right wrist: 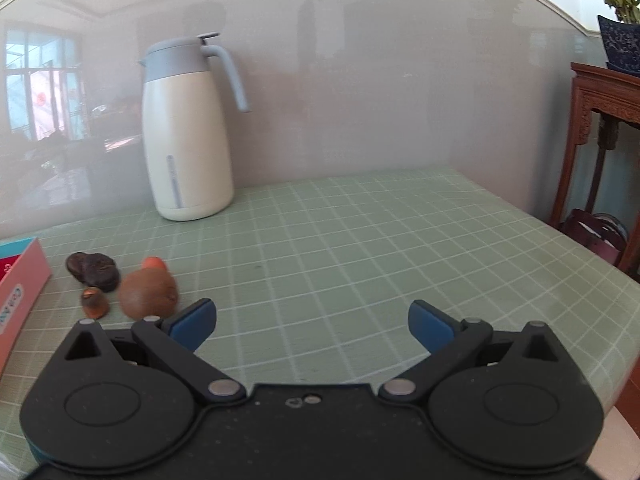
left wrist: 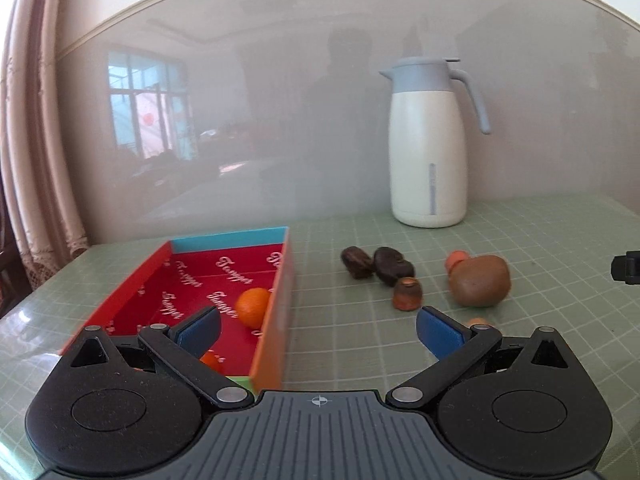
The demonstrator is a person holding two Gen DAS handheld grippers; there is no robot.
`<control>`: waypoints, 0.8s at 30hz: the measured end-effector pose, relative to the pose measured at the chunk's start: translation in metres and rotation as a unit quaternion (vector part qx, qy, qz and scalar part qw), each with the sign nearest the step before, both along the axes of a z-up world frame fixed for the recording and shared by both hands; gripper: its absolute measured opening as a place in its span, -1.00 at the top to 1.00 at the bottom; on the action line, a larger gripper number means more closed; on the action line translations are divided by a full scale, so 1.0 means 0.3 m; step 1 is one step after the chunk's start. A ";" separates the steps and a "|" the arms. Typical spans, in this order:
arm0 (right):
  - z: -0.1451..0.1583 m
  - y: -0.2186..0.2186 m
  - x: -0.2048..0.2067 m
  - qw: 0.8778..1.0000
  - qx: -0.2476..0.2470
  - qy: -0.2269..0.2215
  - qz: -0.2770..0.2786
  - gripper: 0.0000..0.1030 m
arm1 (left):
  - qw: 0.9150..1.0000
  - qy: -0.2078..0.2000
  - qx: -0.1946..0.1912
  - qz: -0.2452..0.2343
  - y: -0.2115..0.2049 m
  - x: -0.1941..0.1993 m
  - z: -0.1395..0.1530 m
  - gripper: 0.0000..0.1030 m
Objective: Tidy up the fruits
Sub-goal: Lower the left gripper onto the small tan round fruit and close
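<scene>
A red-lined open box (left wrist: 276, 300) lies on the table at the left and holds an orange (left wrist: 252, 306) and a second orange fruit (left wrist: 212, 360) partly hidden by my left finger. Right of the box lie two dark brown fruits (left wrist: 376, 266), a small reddish-brown fruit (left wrist: 407, 294), a kiwi (left wrist: 480, 286) and a small orange fruit (left wrist: 456, 259) behind it. My left gripper (left wrist: 318, 332) is open and empty, straddling the box's right wall. My right gripper (right wrist: 312, 326) is open and empty, right of the kiwi (right wrist: 148, 292) and dark fruits (right wrist: 94, 272).
A white jug with a grey lid (left wrist: 430, 144) stands at the back against the glossy wall. The table has a green checked cloth (right wrist: 360, 240). A wooden stand (right wrist: 600, 128) is off the table's right edge. A curtain (left wrist: 28, 120) hangs at the left.
</scene>
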State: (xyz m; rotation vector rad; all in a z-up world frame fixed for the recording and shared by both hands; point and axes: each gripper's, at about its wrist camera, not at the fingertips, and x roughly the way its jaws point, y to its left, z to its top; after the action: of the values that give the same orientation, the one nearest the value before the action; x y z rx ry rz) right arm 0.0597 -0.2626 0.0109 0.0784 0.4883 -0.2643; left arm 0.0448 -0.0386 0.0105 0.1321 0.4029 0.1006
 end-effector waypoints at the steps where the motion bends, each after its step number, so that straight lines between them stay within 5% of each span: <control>1: -0.002 -0.013 -0.004 1.000 -0.001 0.000 -0.006 -1.00 | 1.000 0.003 0.001 -0.010 -0.022 0.005 -0.003 -0.99; 13: -0.008 -0.128 -0.044 0.999 0.021 -0.007 -0.034 -1.00 | 0.995 0.051 0.002 -0.088 -0.215 0.111 -0.059 -0.96; 16: -0.006 -0.141 -0.055 0.999 0.024 -0.011 -0.035 -1.00 | 0.991 0.075 -0.007 -0.107 -0.242 0.152 -0.079 -0.39; 24: 0.006 -0.167 -0.063 0.999 0.033 -0.018 -0.036 -1.00 | 0.988 0.103 -0.037 -0.105 -0.240 0.195 -0.116 -0.25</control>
State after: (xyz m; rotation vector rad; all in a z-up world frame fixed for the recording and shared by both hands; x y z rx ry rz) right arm 0.0407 -0.3126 0.0127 0.1654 0.4586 -0.3161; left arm 0.1034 -0.1107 -0.0242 0.1109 0.5958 -0.1371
